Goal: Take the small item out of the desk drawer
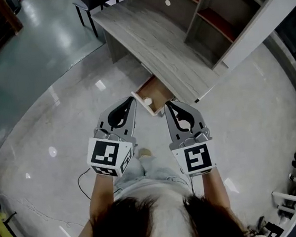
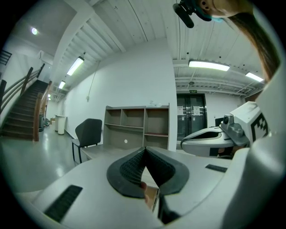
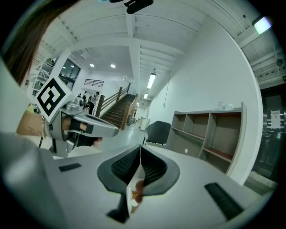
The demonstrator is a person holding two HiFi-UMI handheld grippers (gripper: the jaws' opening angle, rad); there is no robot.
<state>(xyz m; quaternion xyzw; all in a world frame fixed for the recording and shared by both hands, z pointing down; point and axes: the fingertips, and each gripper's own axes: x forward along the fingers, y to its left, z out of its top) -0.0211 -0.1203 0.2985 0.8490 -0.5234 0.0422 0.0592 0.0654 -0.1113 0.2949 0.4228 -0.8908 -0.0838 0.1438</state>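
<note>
dark hair (image 1: 149,226) of the person is seen at the bottom of the head view, and two grippers are held out ahead of it, side by side. the left gripper (image 1: 132,99) is pointed at the white front panel (image 1: 142,106) of the open drawer (image 1: 158,90); its fingers (image 2: 129,167) are pressed together at the tips and nothing is held between them. the right gripper (image 1: 168,105) is held just beside the drawer, its fingers (image 3: 154,170) likewise closed on nothing. the drawer is pulled out from under the grey wooden desk (image 1: 144,36), on which an open shelf unit (image 1: 216,17) is set. a small pale item (image 1: 147,101) is seen lying inside the drawer, close behind the front panel, apart from both grippers
</note>
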